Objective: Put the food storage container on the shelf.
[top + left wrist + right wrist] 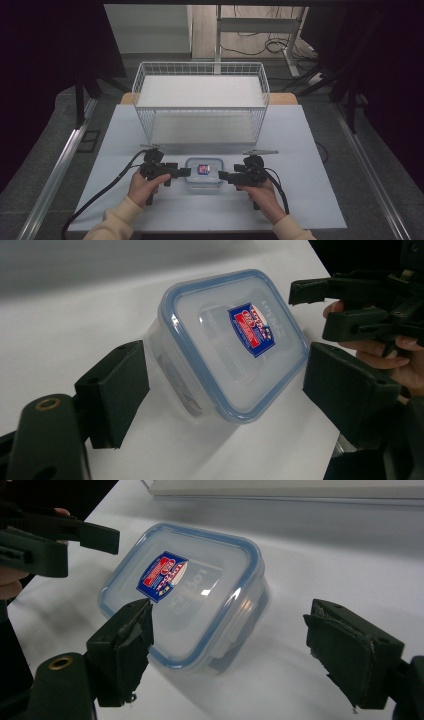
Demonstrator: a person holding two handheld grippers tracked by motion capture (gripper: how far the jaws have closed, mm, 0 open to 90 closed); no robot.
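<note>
Grey floor point(45, 125), dark curtains point(50, 45)

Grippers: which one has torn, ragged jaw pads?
The right gripper: its pads show frayed, chipped edges. The left gripper has smooth, intact pads.

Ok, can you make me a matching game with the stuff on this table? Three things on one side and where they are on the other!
Things:
1. wire basket
2. lidded plastic container
3. left gripper

Places:
A. between the two grippers, on the table
B. at the far side of the table
C. just left of the container, jaws open

Pairs: 1-B, 2-A, 3-C
</note>
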